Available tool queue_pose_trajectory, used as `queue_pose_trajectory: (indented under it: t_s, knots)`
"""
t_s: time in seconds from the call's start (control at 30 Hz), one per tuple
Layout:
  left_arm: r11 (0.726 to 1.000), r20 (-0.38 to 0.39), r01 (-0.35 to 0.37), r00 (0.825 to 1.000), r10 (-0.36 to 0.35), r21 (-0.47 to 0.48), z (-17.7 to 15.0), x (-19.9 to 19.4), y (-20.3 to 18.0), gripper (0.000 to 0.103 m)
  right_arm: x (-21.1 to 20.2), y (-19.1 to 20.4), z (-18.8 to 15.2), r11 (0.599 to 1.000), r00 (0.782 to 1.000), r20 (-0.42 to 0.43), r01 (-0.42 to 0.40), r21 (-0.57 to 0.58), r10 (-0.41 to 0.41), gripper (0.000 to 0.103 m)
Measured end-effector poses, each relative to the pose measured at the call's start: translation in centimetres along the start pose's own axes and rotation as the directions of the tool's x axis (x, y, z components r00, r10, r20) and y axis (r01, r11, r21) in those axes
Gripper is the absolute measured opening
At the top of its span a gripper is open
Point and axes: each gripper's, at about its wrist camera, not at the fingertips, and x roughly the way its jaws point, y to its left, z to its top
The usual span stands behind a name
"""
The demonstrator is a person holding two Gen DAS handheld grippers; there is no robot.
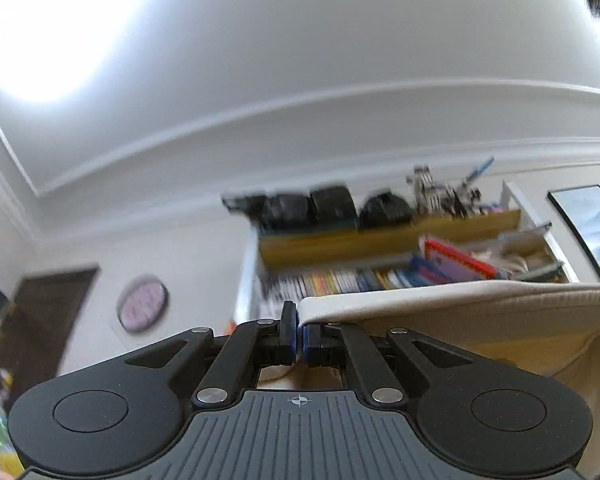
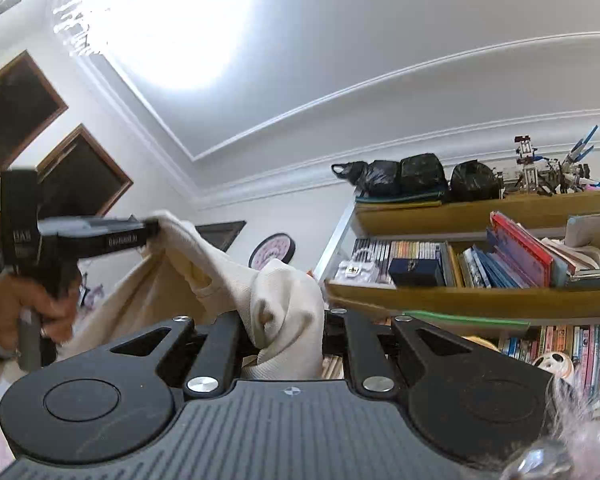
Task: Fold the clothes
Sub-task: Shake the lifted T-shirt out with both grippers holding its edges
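Two grippers pinch my cream ribbed garment (image 2: 284, 300): left gripper (image 1: 299, 338) clamped on its edge, right gripper (image 2: 283, 332) closed around bunched folds.

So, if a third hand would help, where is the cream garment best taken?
Probably the slack sagging middle of the cream garment, pinched from below: the left gripper and right gripper already clamp its raised ends, and loose cloth hangs between.

Each claw (image 1: 299, 336) (image 2: 284, 332) is built of matte black linkage arms joined by silver round screws, behind which a ribbed grey plate with a small crosshair mark is seen. Blue pads (image 1: 305, 342) line the left claw's fingers. White lettering, perhaps a brand, is printed on the left claw's side.
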Motion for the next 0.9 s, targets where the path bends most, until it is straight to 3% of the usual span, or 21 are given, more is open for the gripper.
queue_pose_trajectory:
  t_s: [0.07, 0.13, 0.17, 0.2, 0.23, 0.27, 0.3, 0.4, 0.47, 0.5, 0.53, 0.63, 0.7, 0.9]
  knots:
    - [1.0, -0.067, 0.018, 0.998, -0.019, -0.012, -1.4, 1.7, 0.3, 0.003, 0.9, -0.2, -0.9, 1.0, 0.998, -0.055, 0.002, 0.028, 0.0, 0.012]
    - [0.999, -0.133, 0.036, 0.99, -0.039, -0.026, -2.8, 3.3, 0.6, 0.003, 2.6, -0.2, -3.4, 0.997, 0.985, -0.175, 0.002, 0.075, 0.011, 0.012]
    - [0.999, -0.166, 0.044, 0.985, -0.049, -0.033, -3.5, 4.1, 0.8, 0.003, 3.5, -0.2, -5.2, 0.995, 0.967, -0.254, 0.003, 0.103, 0.023, 0.012]
    - [0.998, -0.242, 0.053, 0.969, -0.059, -0.032, -5.5, 5.3, 0.9, 0.003, 4.5, 0.0, -7.5, 0.991, 0.938, -0.345, 0.008, 0.132, 0.039, 0.012]
    - [0.998, -0.35, 0.061, 0.934, -0.066, -0.026, -8.8, 6.4, 1.2, 0.003, 5.4, 0.2, -10.2, 0.987, 0.9, -0.432, 0.017, 0.161, 0.055, 0.012]
    - [0.997, -0.452, 0.069, 0.889, -0.069, -0.018, -12.3, 7.2, 1.4, 0.003, 6.1, 0.6, -13.5, 0.982, 0.854, -0.515, 0.032, 0.188, 0.071, 0.012]
    - [0.997, -0.55, 0.081, 0.832, -0.073, -0.011, -16.0, 8.2, 1.4, 0.004, 6.8, 1.0, -16.8, 0.976, 0.801, -0.592, 0.049, 0.214, 0.09, 0.012]
    - [0.993, -0.733, 0.119, 0.675, -0.083, -0.003, -24.6, 9.1, 1.5, 0.004, 8.7, 2.3, -26.9, 0.956, 0.603, -0.783, 0.115, 0.272, 0.15, 0.012]
    - [0.989, -0.798, 0.149, 0.598, -0.08, 0.012, -28.8, 9.9, 1.0, 0.004, 9.0, 3.6, -33.0, 0.955, 0.492, -0.858, 0.154, 0.253, 0.148, 0.012]
    - [0.988, -0.817, 0.154, 0.572, -0.081, 0.009, -30.3, 10.6, 0.9, 0.004, 9.3, 4.1, -35.3, 0.956, 0.45, -0.882, 0.168, 0.24, 0.143, 0.012]
    - [0.988, -0.827, 0.153, 0.557, -0.08, 0.008, -31.3, 11.5, 0.9, 0.004, 9.9, 4.2, -37.0, 0.956, 0.426, -0.895, 0.181, 0.23, 0.135, 0.012]
    - [0.988, -0.837, 0.156, 0.541, -0.077, 0.01, -32.9, 15.8, 0.6, 0.004, 11.9, 4.5, -41.5, 0.958, 0.36, -0.927, 0.209, 0.194, 0.108, 0.012]
    - [0.986, -0.846, 0.166, 0.527, -0.074, 0.017, -34.2, 18.3, 0.5, 0.004, 14.0, 4.2, -43.1, 0.966, 0.344, -0.935, 0.203, 0.16, 0.083, 0.012]
    - [0.983, -0.851, 0.177, 0.522, -0.054, 0.046, -37.1, 21.7, 0.2, 0.004, 18.4, 2.0, -47.2, 0.975, 0.325, -0.945, 0.203, 0.091, 0.02, 0.012]
